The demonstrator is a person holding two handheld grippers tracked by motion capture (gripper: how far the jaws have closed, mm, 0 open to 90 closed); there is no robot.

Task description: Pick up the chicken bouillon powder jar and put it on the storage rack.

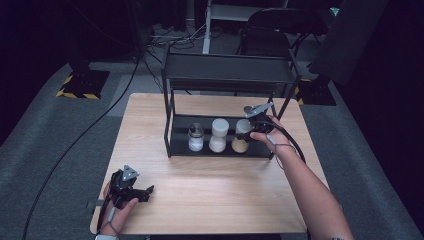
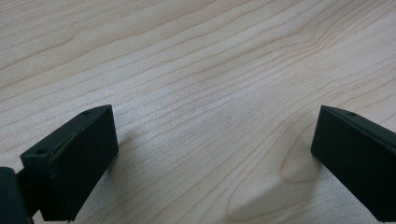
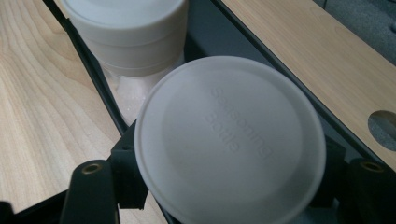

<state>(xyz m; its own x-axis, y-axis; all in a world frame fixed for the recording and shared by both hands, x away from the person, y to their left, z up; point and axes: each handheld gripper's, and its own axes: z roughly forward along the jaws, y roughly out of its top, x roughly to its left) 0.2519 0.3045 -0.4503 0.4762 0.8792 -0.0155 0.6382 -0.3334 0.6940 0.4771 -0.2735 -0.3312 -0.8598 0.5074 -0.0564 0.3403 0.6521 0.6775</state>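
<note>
On the lower shelf of a black two-tier rack [image 1: 227, 75] three seasoning bottles stand in a row. My right gripper [image 1: 246, 134] is shut on the rightmost bottle [image 1: 240, 144], which holds tan powder. In the right gripper view its white lid [image 3: 229, 140], embossed "Seasoning Bottle", sits between the two jaws of the right gripper [image 3: 229, 186]. The middle bottle [image 1: 218, 135] with a white lid [image 3: 126, 28] stands right beside it. The left bottle [image 1: 195, 137] has a darker cap. My left gripper [image 1: 149, 191] rests near the table's front left, open [image 2: 212, 154] over bare wood.
The rack's upper shelf overhangs the bottles, and its thin black posts [image 1: 167, 125] frame the lower shelf. The wooden table [image 1: 210, 190] has free room in front of the rack. A round hole [image 3: 385, 123] is cut in the tabletop behind the rack.
</note>
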